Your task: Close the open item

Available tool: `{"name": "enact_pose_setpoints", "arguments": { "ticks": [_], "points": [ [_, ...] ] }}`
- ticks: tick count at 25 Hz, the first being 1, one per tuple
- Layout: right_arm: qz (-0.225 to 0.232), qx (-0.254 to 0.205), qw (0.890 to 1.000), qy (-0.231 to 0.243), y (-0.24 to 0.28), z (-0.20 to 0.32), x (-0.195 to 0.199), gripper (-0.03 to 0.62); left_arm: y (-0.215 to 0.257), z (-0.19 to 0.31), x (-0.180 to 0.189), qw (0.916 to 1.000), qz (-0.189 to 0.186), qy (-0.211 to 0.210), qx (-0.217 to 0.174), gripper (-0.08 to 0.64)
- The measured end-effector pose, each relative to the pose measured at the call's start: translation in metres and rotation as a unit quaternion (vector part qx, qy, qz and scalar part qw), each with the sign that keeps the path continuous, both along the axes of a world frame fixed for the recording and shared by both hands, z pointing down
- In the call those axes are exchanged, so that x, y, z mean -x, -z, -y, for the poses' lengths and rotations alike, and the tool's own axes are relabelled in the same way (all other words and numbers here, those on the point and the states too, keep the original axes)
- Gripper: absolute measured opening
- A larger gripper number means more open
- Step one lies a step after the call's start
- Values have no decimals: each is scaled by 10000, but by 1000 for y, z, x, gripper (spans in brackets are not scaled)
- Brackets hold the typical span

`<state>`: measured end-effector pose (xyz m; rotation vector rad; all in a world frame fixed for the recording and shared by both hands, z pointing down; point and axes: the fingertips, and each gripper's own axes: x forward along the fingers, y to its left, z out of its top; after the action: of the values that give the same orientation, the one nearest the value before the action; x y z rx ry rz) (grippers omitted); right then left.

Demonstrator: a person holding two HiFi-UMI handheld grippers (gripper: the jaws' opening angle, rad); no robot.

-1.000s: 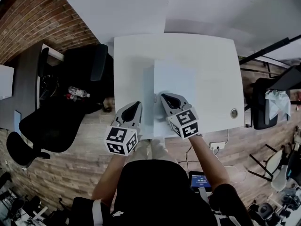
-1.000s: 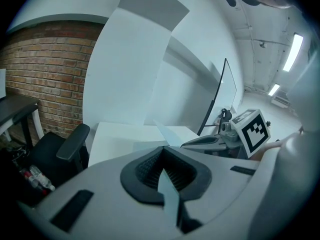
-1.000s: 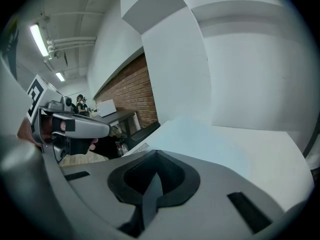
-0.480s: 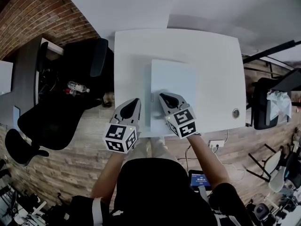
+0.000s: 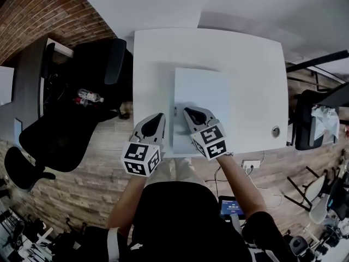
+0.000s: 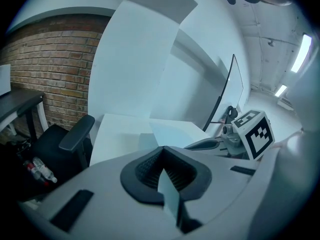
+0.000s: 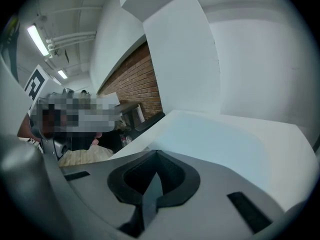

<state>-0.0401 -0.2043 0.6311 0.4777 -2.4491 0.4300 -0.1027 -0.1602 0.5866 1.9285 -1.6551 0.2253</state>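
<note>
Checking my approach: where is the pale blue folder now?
In the head view, the pale blue folder lies flat on the white table, with the right gripper over its near-left corner.

- A pale blue flat item [image 5: 200, 100], perhaps a case, is lying on the white table [image 5: 256, 64]
- A small disc [image 5: 276, 131] is sitting by its right edge

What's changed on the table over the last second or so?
The pale blue item has flattened: the darker strip along its left edge, wide a second ago, is now a thin line, as if its cover dropped shut. The right gripper stays over its near left corner and the left gripper beside it, fingers together.
</note>
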Motion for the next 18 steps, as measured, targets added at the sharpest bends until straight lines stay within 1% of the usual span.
{"name": "enact_pose_setpoints", "arguments": {
  "ticks": [8,15,18],
  "points": [
    [-30,63,10000,62,-10,0,8,37,-13,-1,10,9998,-79,135,156,9],
    [-41,107,9999,89,-20,-1,10,38,-25,-5,6,9996,-90,60,275,9],
    [-70,160,9998,116,-23,-3,13,37,-30,-9,8,9993,-124,89,340,9]
  ]
}}
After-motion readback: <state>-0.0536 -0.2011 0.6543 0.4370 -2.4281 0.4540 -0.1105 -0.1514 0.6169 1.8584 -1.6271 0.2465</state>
